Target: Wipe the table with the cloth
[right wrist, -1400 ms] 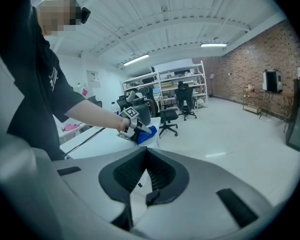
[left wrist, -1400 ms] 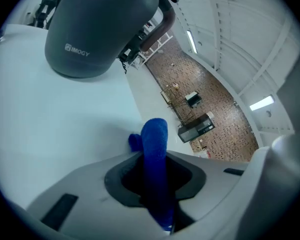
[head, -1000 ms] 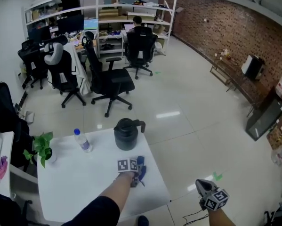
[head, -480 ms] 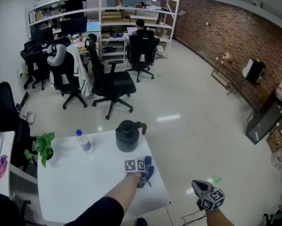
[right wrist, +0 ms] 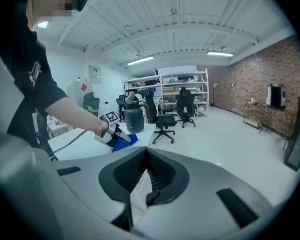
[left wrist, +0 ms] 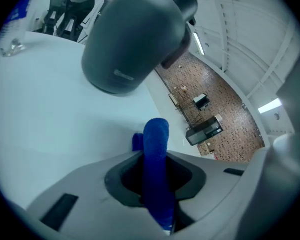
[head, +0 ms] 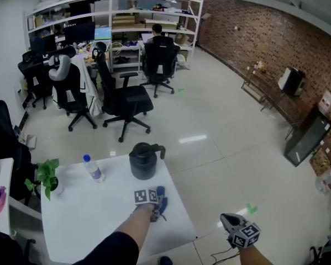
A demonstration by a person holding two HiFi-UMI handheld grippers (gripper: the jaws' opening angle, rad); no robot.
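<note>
In the head view the left gripper (head: 157,204) hides most of the blue cloth (head: 161,192); the left gripper view crops the top of the dark jug (left wrist: 134,39)

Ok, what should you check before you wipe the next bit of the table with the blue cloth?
1. Cloth pinched in the left tool: ok.
2. Cloth pressed flat on the table: cannot tell.
3. Room ahead of the cloth: not ok, the dark jug stands close.
4. Water bottle and plant away from the cloth: ok.
5. Right tool shut, empty, off the table: ok.
</note>
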